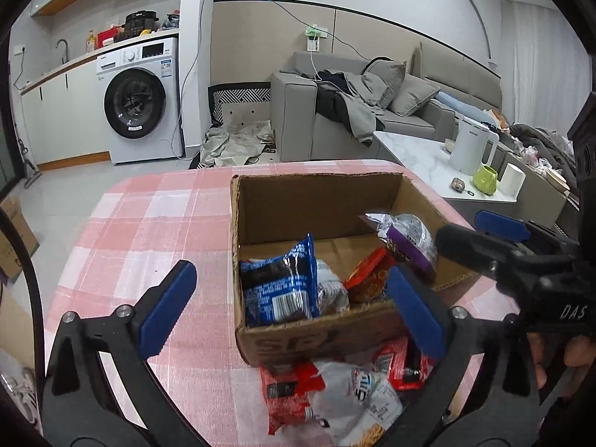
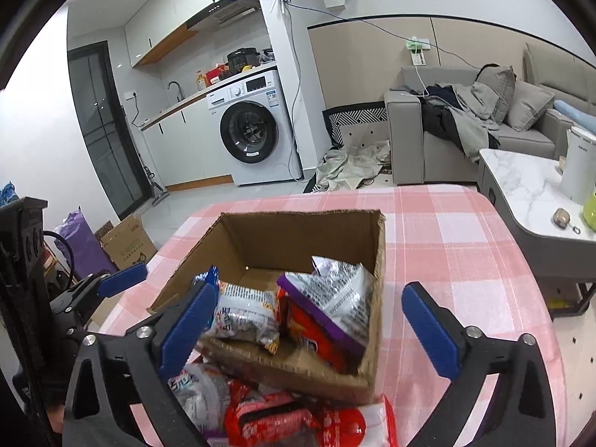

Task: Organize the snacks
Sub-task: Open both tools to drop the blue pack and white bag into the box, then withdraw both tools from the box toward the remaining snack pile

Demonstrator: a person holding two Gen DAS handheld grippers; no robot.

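The cardboard box (image 1: 320,219) sits on the worktop (image 1: 149,223), which is covered with a pink checked cloth, and serves as the collection container for the snacks. Its top is open and its flaps are cut away, so packets can be dropped in from above without any lid handling.

Four packets are already inside, all at the near end of the box. A blue packet (image 1: 279,283) leans against the left wall, with a silver packet (image 1: 331,290) beside it. A red packet (image 1: 368,275) lies against a purple-and-silver packet (image 1: 406,238), which is propped on the right wall. The far half of the box floor is bare, leaving room for more.

The left tongs (image 1: 294,309) are spread wide with nothing between the pads, positioned over the near left corner of the box. The right tongs (image 2: 309,320) are likewise spread wide and empty, straddling the near right portion of the box. Neither pad presses on a packet.

A loose pile of remaining snacks (image 1: 335,395), red and white wrappers, lies on the worktop just in front of the box, close to both tongs. This pile is probably the next pickup source, since it is within short reach of the container.
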